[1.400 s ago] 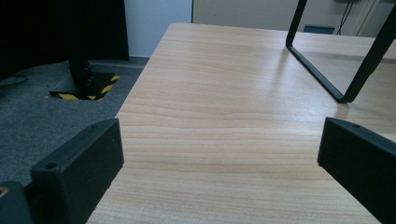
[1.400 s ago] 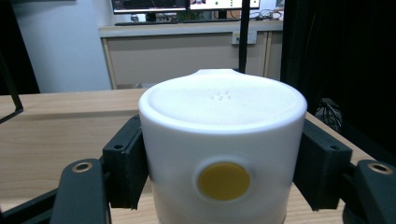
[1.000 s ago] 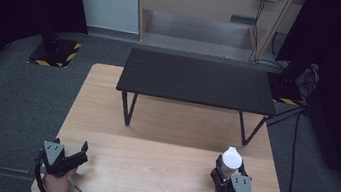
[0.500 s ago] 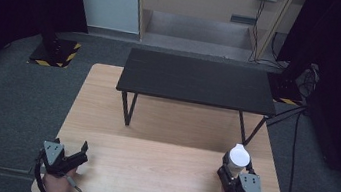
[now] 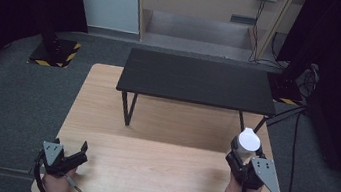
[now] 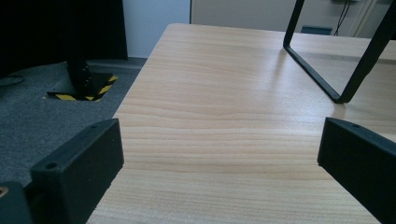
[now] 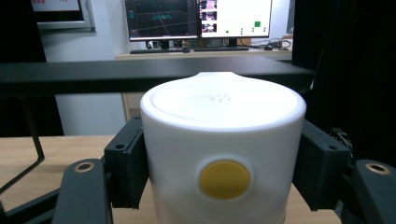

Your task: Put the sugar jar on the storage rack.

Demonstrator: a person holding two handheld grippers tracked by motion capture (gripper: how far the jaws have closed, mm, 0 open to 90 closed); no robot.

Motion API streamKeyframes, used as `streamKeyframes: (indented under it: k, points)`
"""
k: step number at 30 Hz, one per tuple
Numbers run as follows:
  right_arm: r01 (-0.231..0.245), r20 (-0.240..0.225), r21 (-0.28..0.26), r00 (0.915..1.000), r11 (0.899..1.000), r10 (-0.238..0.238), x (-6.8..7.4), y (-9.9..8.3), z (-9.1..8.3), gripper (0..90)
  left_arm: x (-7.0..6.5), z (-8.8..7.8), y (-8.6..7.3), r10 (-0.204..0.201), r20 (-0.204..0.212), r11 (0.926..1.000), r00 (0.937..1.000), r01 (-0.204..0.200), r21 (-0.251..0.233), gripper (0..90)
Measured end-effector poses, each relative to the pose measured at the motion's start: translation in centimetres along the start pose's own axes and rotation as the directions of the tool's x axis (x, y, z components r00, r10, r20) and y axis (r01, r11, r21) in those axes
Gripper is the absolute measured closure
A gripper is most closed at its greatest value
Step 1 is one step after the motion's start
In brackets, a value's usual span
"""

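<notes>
A white round container (image 7: 223, 149) with a flat lid and a yellow dot on its side stands upright between the black jaws of my right gripper (image 5: 245, 149), which is shut on it. In the high view this white container (image 5: 247, 140) is near the right edge of the wooden table (image 5: 159, 160), held above it. My left gripper (image 5: 81, 151) rests at the table's front left corner, jaws wide apart with nothing between them. In the left gripper view its black fingers (image 6: 79, 163) frame bare wood.
A low black bench-like table (image 5: 198, 80) on thin black legs (image 6: 327, 79) stands on the far half of the wooden top. A black stand with a yellow-striped base (image 5: 56, 52) is on the grey carpet at left. Cables (image 5: 301, 119) run at right.
My right gripper has shifted slightly right and toward the front edge with the white container in it. The left gripper has stayed put.
</notes>
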State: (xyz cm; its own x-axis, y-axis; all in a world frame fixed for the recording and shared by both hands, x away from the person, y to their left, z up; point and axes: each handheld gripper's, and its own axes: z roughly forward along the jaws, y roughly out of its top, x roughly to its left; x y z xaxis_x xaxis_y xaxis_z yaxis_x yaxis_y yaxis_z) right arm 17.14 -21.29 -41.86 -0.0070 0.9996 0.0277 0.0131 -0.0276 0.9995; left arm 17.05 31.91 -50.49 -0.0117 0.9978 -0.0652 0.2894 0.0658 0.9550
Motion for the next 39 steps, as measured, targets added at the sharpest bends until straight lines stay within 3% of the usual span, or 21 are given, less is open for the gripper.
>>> streamKeyframes:
  k: [8,25,39]
  points:
    - [-0.014,-0.006,-0.009,0.9999,1.0,0.014,-0.5,2.7,1.4,30.8,0.0,0.0,0.0,-0.002,0.002,1.0,1.0,0.002,-0.003,0.0]
    - [-0.011,-0.067,-0.026,0.9977,1.0,0.01,-1.6,9.5,4.9,30.8,0.1,0.0,-0.1,-0.016,0.002,0.9999,0.9999,0.016,-0.005,0.0]
    - [-0.003,-0.08,-0.01,0.9968,1.0,0.002,-1.8,12.1,9.7,30.8,0.2,0.1,0.0,-0.032,0.002,0.9995,0.9995,0.032,-0.001,0.0]
